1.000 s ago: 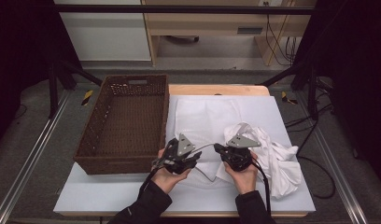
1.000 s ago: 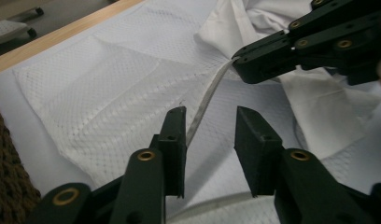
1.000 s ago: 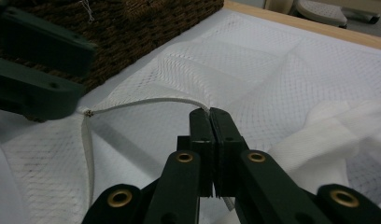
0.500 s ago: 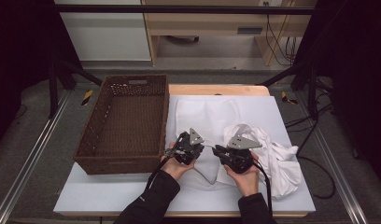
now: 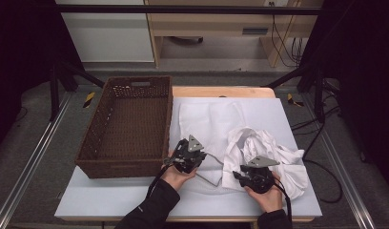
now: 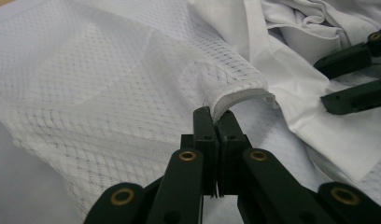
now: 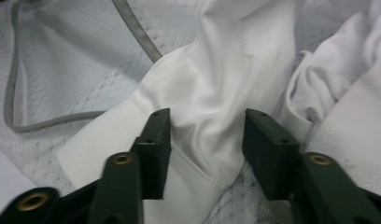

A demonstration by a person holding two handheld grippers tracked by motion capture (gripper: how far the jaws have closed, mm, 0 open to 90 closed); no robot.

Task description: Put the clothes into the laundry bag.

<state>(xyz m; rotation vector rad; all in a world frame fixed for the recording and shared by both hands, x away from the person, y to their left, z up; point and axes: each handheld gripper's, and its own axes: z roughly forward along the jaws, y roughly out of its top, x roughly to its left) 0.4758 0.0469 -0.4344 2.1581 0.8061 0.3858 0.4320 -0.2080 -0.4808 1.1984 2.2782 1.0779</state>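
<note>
On the table (image 5: 116,202), right of the basket (image 5: 128,129), lies a flat mesh cloth (image 6: 100,88) — the left gripper (image 6: 215,122) is clenched on its hemmed edge, lifting a fold. Just beside it, the right gripper (image 7: 205,140) has just been opening — its jaws stand apart around a fold of the crumpled white shirt (image 7: 226,79), pads not pressing.

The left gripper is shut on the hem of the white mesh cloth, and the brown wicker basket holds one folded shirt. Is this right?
Not quite. The left gripper is shut on the white mesh cloth, but the brown wicker basket is empty, as the high view shows.
</note>
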